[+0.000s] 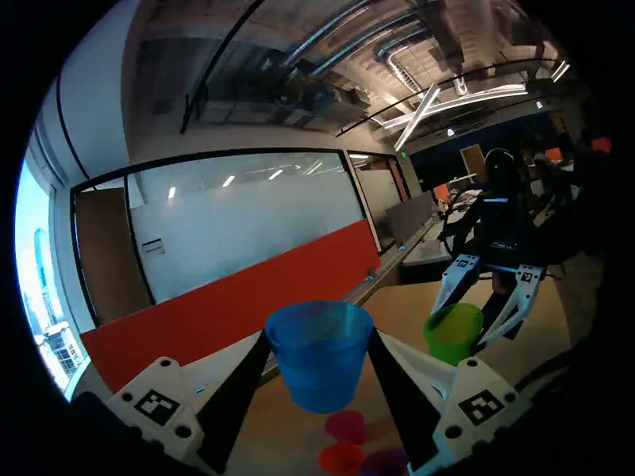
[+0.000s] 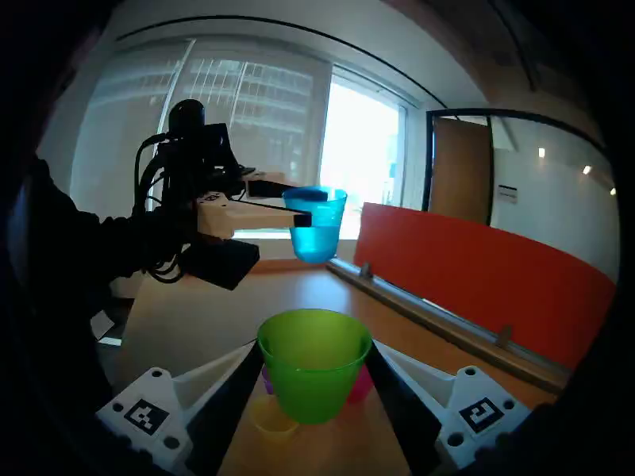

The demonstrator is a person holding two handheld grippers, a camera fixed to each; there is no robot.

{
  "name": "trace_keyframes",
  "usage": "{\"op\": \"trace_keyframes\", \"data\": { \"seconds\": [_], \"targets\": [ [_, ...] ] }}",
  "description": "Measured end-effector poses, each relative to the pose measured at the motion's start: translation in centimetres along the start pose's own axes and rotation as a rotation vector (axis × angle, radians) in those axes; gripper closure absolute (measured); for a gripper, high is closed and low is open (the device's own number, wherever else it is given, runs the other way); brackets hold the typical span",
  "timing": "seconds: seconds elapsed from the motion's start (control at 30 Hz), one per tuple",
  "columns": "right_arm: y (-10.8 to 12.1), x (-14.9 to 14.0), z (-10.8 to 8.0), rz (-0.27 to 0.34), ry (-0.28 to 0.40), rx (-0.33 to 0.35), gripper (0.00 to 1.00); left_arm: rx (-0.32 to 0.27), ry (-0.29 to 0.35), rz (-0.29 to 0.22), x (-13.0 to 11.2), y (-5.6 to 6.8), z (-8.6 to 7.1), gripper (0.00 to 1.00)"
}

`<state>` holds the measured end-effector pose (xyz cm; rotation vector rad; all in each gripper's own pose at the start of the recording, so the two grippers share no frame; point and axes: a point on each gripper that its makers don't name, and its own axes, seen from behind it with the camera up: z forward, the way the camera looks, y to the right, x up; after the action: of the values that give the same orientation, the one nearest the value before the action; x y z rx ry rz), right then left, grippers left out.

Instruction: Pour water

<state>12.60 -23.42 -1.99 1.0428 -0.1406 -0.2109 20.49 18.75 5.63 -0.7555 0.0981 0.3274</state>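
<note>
Blue cup [image 1: 319, 353] gripped between left fingers [image 1: 236, 390], green cup [image 2: 314, 361] gripped between right fingers [image 2: 238, 401]

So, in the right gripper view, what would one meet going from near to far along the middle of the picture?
green cup → blue cup, held up in the air → bright window

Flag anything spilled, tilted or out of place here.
Nothing stands out. The left gripper holds the blue cup upright, the right gripper holds the green cup upright, and no spilled water is visible on the table.
</note>
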Motion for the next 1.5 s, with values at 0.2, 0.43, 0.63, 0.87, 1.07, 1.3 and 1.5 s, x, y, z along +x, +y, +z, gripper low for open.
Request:
{"op": "trace_keyframes", "data": {
  "seconds": [0.2,0.43,0.63,0.87,1.07,1.3,1.5],
  "targets": [
    [-0.3,-0.3,0.7,0.003,0.000,0.020,0.08,0.008,0.000,0.022,0.3,0.2,-1.0,0.14],
    [-0.7,-0.5,1.5,0.004,0.001,0.041,0.08,0.024,0.007,0.049,0.7,0.0,-1.9,0.14],
    [-1.0,-0.7,2.1,0.007,0.001,0.058,0.08,0.028,0.014,0.074,1.1,0.1,-2.6,0.14],
    [-1.5,-1.2,2.9,0.012,-0.002,0.082,0.08,0.034,0.022,0.086,1.6,-0.1,-3.4,0.14],
    [-1.9,-1.4,3.6,0.019,0.001,0.099,0.08,0.041,0.023,0.114,2.0,-0.1,-4.1,0.14],
    [-2.5,-1.5,4.4,0.027,0.010,0.116,0.08,0.033,0.031,0.140,2.6,0.4,-4.4,0.14],
    [-3.1,-1.5,5.2,0.035,0.016,0.131,0.08,0.031,0.028,0.162,2.7,0.9,-4.6,0.15]
  ]
}}
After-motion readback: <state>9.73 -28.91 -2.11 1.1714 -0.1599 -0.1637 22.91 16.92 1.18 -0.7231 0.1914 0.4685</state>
